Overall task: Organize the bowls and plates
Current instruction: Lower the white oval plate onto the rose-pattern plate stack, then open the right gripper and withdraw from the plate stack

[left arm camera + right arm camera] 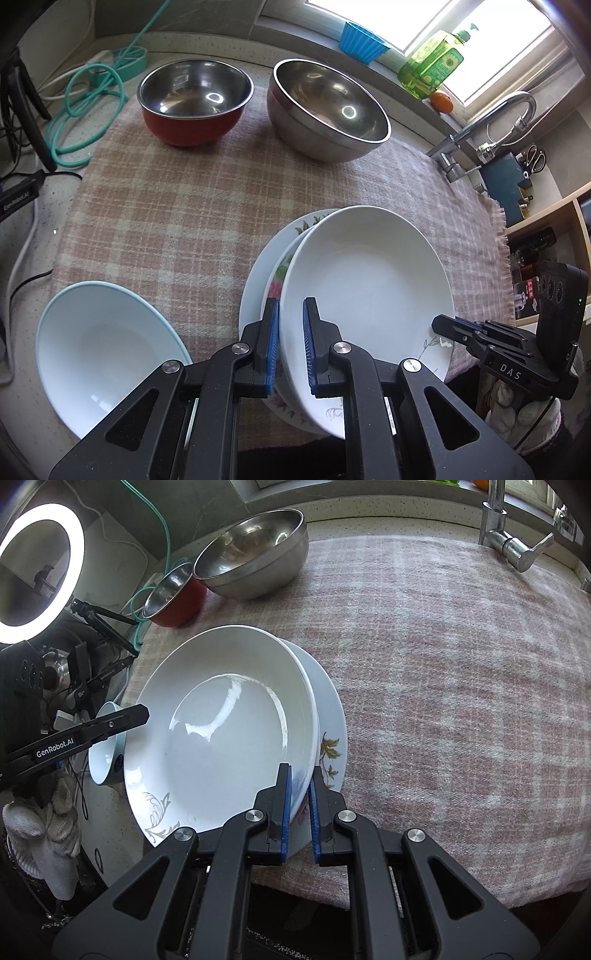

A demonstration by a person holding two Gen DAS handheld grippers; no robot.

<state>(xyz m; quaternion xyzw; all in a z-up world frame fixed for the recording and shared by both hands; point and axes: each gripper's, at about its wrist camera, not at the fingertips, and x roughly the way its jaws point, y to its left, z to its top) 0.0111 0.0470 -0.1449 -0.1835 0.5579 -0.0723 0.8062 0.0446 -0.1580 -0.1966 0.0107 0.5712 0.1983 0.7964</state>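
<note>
A white deep plate point(369, 280) sits on top of a flowered plate point(284, 269), which lies on a larger white plate point(255, 288) on the checked cloth point(192, 206). My left gripper point(290, 343) has its jaws on either side of the top plate's left rim. My right gripper point(300, 805) is closed on that plate's point(221, 731) right rim; it also shows in the left wrist view point(458, 328). A light blue bowl point(99, 358) stands at the front left. A red steel bowl point(194, 99) and a large steel bowl point(328, 107) stand at the back.
A teal hose point(92, 96) and cables lie at the back left. A faucet point(491, 125) stands to the right, with a green bottle point(432, 62), an orange and a blue cup point(362, 40) on the sill. A ring light point(37, 572) is at left.
</note>
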